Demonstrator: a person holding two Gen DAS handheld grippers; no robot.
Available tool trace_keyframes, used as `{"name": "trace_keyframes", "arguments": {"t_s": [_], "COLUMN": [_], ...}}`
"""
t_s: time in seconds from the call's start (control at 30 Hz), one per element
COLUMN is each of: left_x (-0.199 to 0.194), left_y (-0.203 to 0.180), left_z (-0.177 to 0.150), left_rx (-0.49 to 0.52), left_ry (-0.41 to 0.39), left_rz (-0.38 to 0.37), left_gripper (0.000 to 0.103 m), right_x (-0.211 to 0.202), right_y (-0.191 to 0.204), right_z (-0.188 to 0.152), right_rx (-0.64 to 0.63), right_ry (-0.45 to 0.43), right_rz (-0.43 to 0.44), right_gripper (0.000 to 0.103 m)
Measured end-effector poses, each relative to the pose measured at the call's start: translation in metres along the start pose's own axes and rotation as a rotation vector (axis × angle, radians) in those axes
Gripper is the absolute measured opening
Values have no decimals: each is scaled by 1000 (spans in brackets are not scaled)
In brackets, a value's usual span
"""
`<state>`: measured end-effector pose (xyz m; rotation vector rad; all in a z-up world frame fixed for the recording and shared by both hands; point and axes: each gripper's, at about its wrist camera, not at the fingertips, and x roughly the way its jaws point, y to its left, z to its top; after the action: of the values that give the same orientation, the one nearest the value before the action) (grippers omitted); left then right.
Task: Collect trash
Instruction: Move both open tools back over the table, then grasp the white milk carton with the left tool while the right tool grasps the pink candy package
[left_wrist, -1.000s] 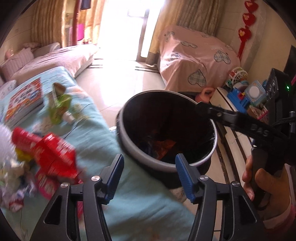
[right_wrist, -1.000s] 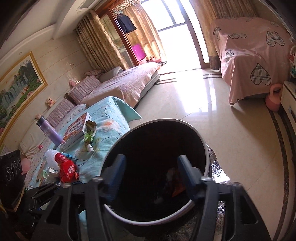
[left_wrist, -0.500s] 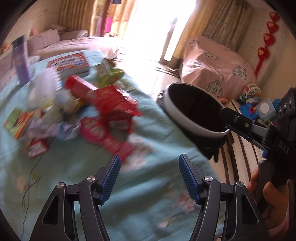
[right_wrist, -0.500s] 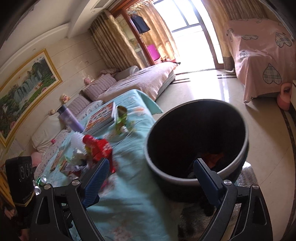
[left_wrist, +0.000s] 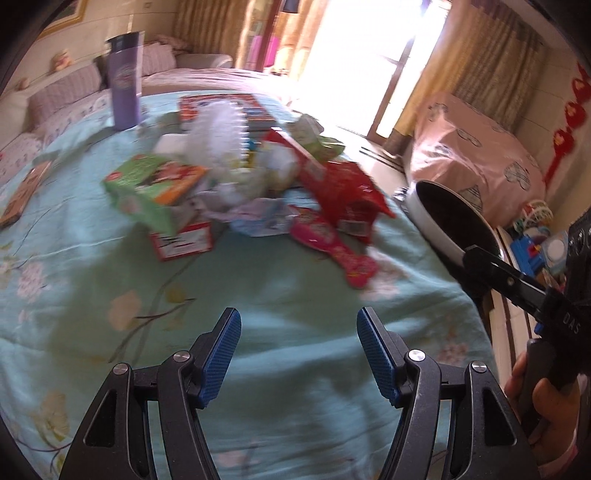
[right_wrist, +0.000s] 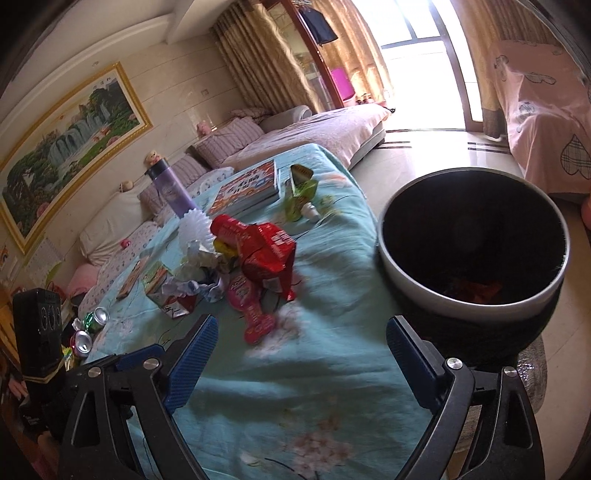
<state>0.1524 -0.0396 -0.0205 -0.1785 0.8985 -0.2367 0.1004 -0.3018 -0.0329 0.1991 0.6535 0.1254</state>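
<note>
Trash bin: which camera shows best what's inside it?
Right wrist view: the trash bin shows its whole rim, with orange scraps at the bottom. Left wrist view catches only a slanted sliver of the bin, cut by the right gripper.

A home living room: a cushioned sofa (right_wrist: 295, 136) at upper centre, a gold-framed landscape painting (right_wrist: 70, 147) at upper left, tall curtains (right_wrist: 266, 62) beside a bright balcony door (right_wrist: 424, 59), toys (left_wrist: 535, 236) at right.

Daylight floods in from the glass door (left_wrist: 365, 55) far ahead of the jaws, blown out white. The trash pile (left_wrist: 258, 184) is motion-blurred; fisheye bending and dark vignetting mark the edges.
</note>
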Motion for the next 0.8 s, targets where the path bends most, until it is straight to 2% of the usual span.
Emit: {"name": "trace_keyframes", "arguments": {"t_s": [0.27, 0.5, 0.57, 0.8], "left_x": [-12, -2, 0, 32], "left_y": [19, 34, 38, 45], "left_z": [-2, 10, 15, 43], "left_rx": [-73, -129, -137, -148], "left_ry": [-12, 3, 1, 1], "left_rz": [43, 73, 86, 137], "left_gripper": [65, 65, 65, 72], "right_x": [21, 49, 57, 93], "right_y": [19, 36, 39, 51], "right_z": [1, -4, -5, -2], "right_rx": [-62, -134, -153, -207], "right_ry": [35, 98, 116, 194], "right_rz": [34, 58, 58, 50], "right_gripper": [94, 92, 89, 64]}}
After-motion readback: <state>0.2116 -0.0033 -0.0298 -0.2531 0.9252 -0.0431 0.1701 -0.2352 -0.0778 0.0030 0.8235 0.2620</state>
